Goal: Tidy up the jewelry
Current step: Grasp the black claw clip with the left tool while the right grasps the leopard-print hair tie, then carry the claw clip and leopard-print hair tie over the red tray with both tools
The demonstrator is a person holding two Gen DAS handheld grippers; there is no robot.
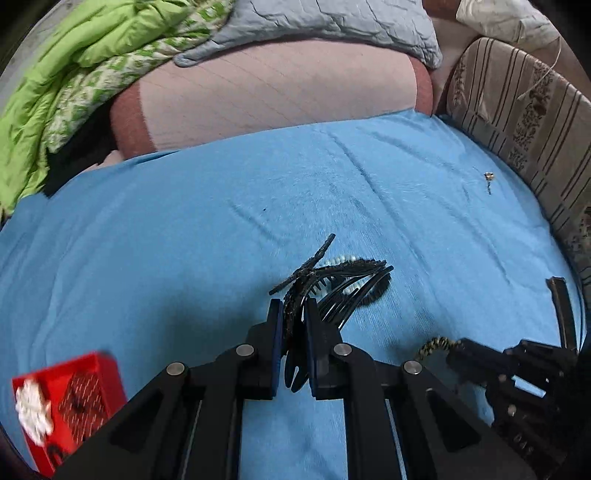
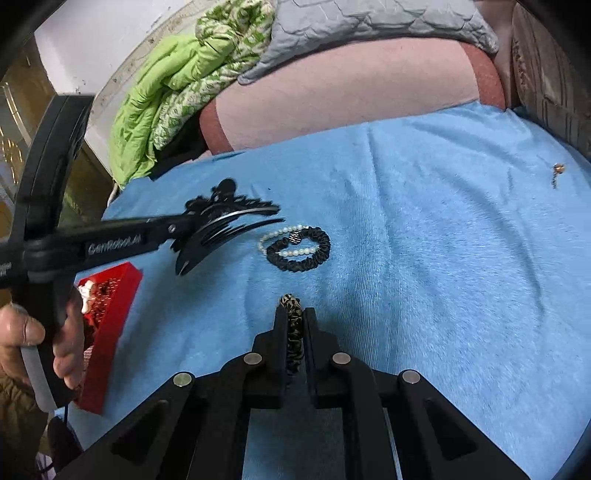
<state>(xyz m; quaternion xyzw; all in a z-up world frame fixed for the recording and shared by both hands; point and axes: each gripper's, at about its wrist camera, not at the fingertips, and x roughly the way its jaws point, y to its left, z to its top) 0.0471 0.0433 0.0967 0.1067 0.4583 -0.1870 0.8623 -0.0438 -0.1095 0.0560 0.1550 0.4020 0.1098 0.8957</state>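
My left gripper [image 1: 293,314] is shut on a black hair comb clip [image 1: 332,284] and holds it above the blue cloth [image 1: 184,221]; the clip also shows in the right wrist view [image 2: 221,218]. My right gripper [image 2: 294,314] is shut on a leopard-print scrunchie [image 2: 293,328], seen at the right in the left wrist view [image 1: 436,345]. A black scrunchie [image 2: 303,254] and a pearl bracelet [image 2: 280,232] lie together on the cloth ahead of it. A small earring [image 2: 557,171] lies far right. A red box [image 2: 107,325] with items inside stands at the left.
A pink cushion [image 1: 277,96], green bedding [image 1: 74,74] and a grey quilt [image 1: 332,22] lie behind the cloth. A striped cushion [image 1: 524,110] borders the right side. A hand [image 2: 22,332] holds the left gripper's handle.
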